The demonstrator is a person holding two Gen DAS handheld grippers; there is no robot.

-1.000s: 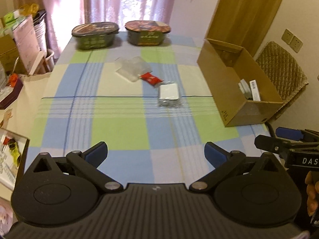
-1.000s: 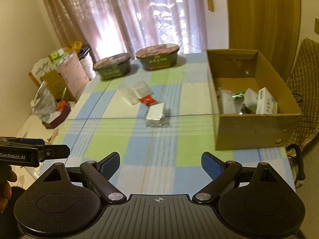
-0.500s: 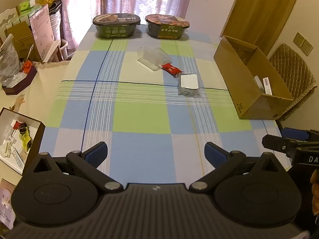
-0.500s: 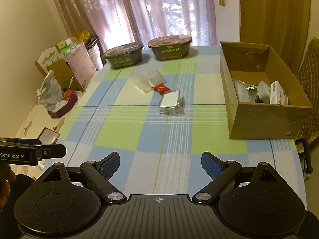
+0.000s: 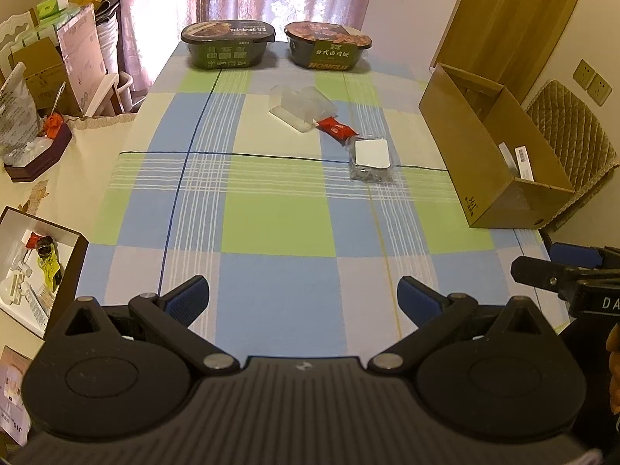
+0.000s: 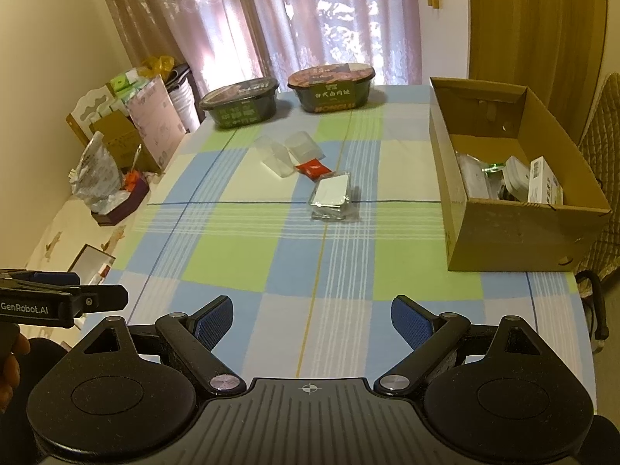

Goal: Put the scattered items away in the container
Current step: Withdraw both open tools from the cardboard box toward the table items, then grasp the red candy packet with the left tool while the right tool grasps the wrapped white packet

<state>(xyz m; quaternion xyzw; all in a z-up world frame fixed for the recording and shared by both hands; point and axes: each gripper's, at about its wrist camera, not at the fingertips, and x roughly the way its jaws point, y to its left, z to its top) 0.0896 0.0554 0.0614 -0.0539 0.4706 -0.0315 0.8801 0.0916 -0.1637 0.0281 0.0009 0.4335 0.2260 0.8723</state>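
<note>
Your open brown cardboard box (image 6: 515, 228) sits at the right edge of the table (image 5: 271, 209) with its blue, green and cream checked cloth, its long axis running from you toward the curtained window. White packets and a carton with small print too fine to read already lie inside it.

Left of the box, near the table's middle, lies the silver foil-wrapped rectangular pack with a white top (image 6: 330, 197); its long axis also points roughly toward the window, tilted slightly toward the box at the far end. Touching its far corner is the small red sachet (image 6: 313, 168), lying diagonally. Just beyond that, farther from the box, two clear plastic cups (image 6: 288, 153) lie on their sides, side by side.

Well beyond these, at the window end, stand two dark oval instant-meal tubs: the green-labelled one (image 5: 228, 43) farther from the box, and the one nearer it (image 5: 327, 44) reads "HONGLU" under Chinese characters.

You hold both grippers low over the near table edge, level and pointing down the table's length. Your left gripper (image 5: 303, 296) has its blue-padded fingers spread wide with nothing between them; its side reads "GenRobot.AI" in the right view. Your right gripper (image 6: 312, 319) is likewise wide apart and carrying nothing.
</note>
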